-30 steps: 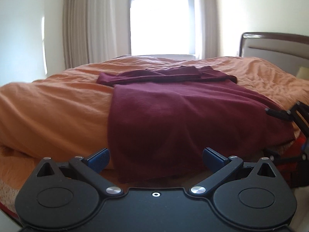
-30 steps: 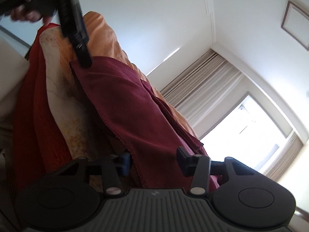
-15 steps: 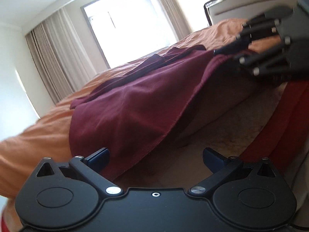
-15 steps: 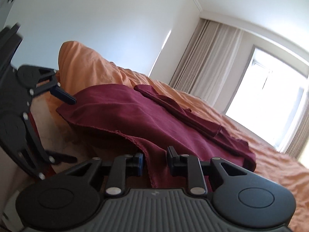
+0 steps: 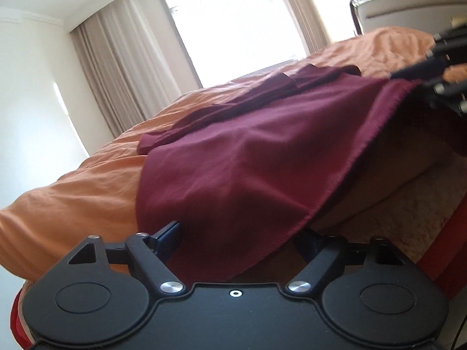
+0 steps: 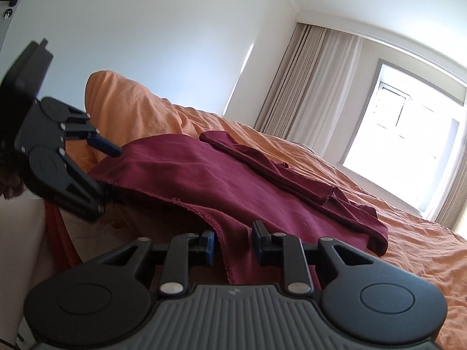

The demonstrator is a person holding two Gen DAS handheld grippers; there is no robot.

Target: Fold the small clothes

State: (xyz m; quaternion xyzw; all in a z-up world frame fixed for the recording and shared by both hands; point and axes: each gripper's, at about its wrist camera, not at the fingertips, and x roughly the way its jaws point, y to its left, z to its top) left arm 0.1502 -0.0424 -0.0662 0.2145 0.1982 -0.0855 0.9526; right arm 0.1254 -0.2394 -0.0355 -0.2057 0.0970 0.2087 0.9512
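A maroon garment lies spread on the orange bed, its hem hanging over the near edge; it also shows in the right wrist view. My left gripper is open, its fingers on either side of the hem's left corner, with cloth between them. My right gripper has its fingers partly apart around the hem's right corner; cloth hangs between them. The left gripper shows in the right wrist view with its upper finger over the cloth and its lower finger under it.
The orange duvet covers the bed. A dark headboard stands at the right. A bright window and beige curtains are beyond the bed. A red bed skirt hangs below the mattress.
My left gripper has moved onto the hem corner, and cloth now lies between its fingers. My right gripper's fingers have spread wider around its corner. Both views have tilted and shifted.
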